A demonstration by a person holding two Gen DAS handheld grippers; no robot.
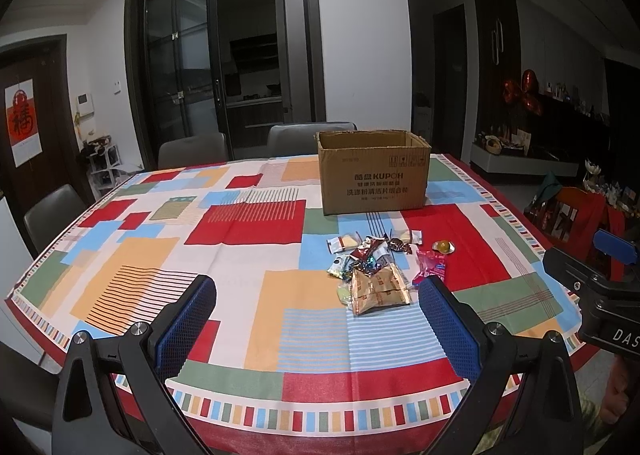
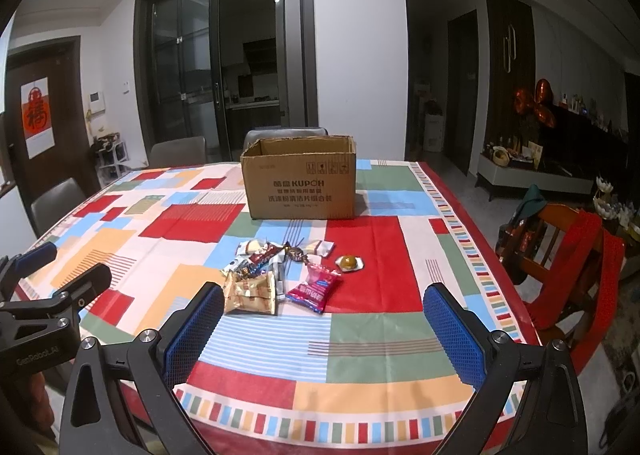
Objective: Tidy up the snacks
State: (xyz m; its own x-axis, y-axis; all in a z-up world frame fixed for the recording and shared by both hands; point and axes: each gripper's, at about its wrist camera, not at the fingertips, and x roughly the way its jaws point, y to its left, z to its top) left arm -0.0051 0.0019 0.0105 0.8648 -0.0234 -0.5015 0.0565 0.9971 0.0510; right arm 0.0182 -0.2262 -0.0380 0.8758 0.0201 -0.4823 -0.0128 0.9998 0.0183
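The left gripper [image 1: 318, 291] hung wide apart and empty over the near table edge [image 1: 320, 411]. The snack pile [image 2: 276, 275] lay mid-table, the open cardboard box [image 2: 300, 179] just beyond it. The right gripper [image 2: 324, 299] gaped equally wide, holding nothing.

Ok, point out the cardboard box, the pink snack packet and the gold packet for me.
cardboard box [image 2: 300, 191]: right wrist view, printed front face.
pink snack packet [image 2: 316, 289]: right wrist view, middle of the wrapper.
gold packet [image 1: 380, 291]: left wrist view, centre of its top face.
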